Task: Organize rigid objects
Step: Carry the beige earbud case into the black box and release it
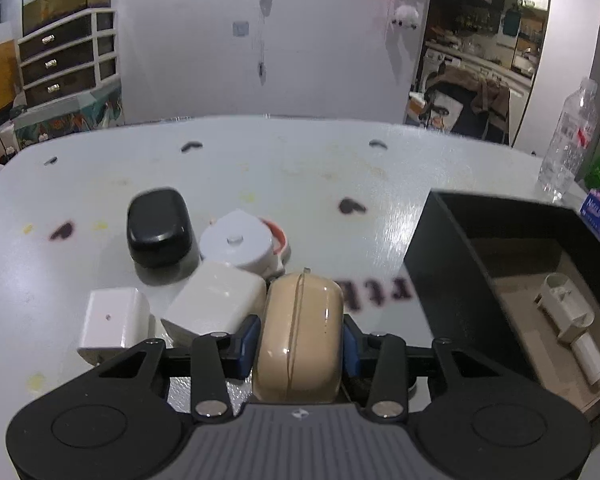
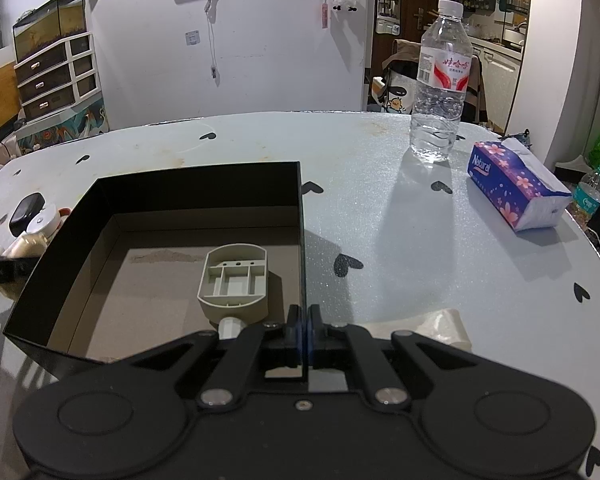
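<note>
My left gripper (image 1: 300, 342) is shut on a beige rounded case (image 1: 300, 312), its blue pads pressing both sides just above the table. Beside the case lie a white charger block (image 1: 216, 304), a white cube adapter (image 1: 114, 322), a round white device (image 1: 236, 242) and a black case (image 1: 158, 232). To the right stands an open black box (image 1: 440, 264) holding a grey plastic holder (image 1: 568, 320). My right gripper (image 2: 304, 334) is shut on the right wall of the black box (image 2: 200, 188), near its front corner. The grey plastic holder (image 2: 236, 280) lies on the box floor.
A clear water bottle (image 2: 440, 80) stands at the far right of the table. A purple tissue pack (image 2: 516, 188) lies near the right edge. A clear plastic scrap (image 2: 440, 324) lies right of my right gripper. Bare tabletop (image 2: 420, 240) stretches right of the box.
</note>
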### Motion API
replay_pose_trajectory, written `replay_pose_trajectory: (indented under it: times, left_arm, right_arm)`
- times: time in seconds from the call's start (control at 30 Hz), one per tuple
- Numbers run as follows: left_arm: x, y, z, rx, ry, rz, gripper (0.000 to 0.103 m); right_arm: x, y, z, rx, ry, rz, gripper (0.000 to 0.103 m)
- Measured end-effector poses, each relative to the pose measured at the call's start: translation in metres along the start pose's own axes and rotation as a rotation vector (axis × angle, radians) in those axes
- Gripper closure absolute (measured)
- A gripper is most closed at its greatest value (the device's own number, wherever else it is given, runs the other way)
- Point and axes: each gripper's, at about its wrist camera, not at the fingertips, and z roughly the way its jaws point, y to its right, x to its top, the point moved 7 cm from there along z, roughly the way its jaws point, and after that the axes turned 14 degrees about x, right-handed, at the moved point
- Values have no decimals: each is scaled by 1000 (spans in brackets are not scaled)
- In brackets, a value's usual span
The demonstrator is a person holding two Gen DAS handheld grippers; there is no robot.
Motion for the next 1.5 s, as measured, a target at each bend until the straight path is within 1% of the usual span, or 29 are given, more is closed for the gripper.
replay_pose_trajectory:
  times: [0.07,0.23,0.37,0.47,0.53,0.6,0.7,0.77,0.87,1.1,1.3,1.33,1.4,1.47,1.5]
  left_arm:
    - [7,-2,-10,-3,33,-13,60]
    - [30,-2,-39,-48,117,-56,60]
    - [46,15,-60,-130,155,-67,60]
    - [50,39,-70,-204,159,-29,60]
    - [48,58,-72,-240,150,-1,60]
    - [45,77,-71,-278,124,19,60]
    - [34,103,-65,-333,57,34,60]
    - [26,117,-60,-354,17,46,60]
    - [19,133,-54,-361,-28,45,60]
    - [14,142,-44,-354,-92,-11,60]
    - [5,150,-44,-379,-138,15,60]
    - [3,151,-44,-381,-140,18,57]
    - [3,152,-46,-379,-116,36,52]
    - [4,152,-50,-377,-98,51,44]
    - [5,152,-51,-374,-88,57,38]
  right_arm:
    - [0,0,0,0,0,-1,100]
    - [0,0,0,0,0,0,100]
    - [-1,0,0,1,0,1,100]
    - [0,0,0,0,0,2,100]
    - [0,0,0,2,0,1,100]
    - [0,0,0,3,1,2,100]
    - [0,0,1,3,0,1,100]
    - [0,0,1,3,0,0,100]
    - [-1,0,1,4,0,0,100]
    - [-1,0,1,6,0,0,100]
    - [-1,0,1,7,0,-1,100]
    - [-1,0,1,7,0,0,100]
    - [-1,0,1,7,-1,-1,100]
    - [-1,-1,1,8,-2,-2,100]
    - [-1,-1,2,6,-2,-4,100]
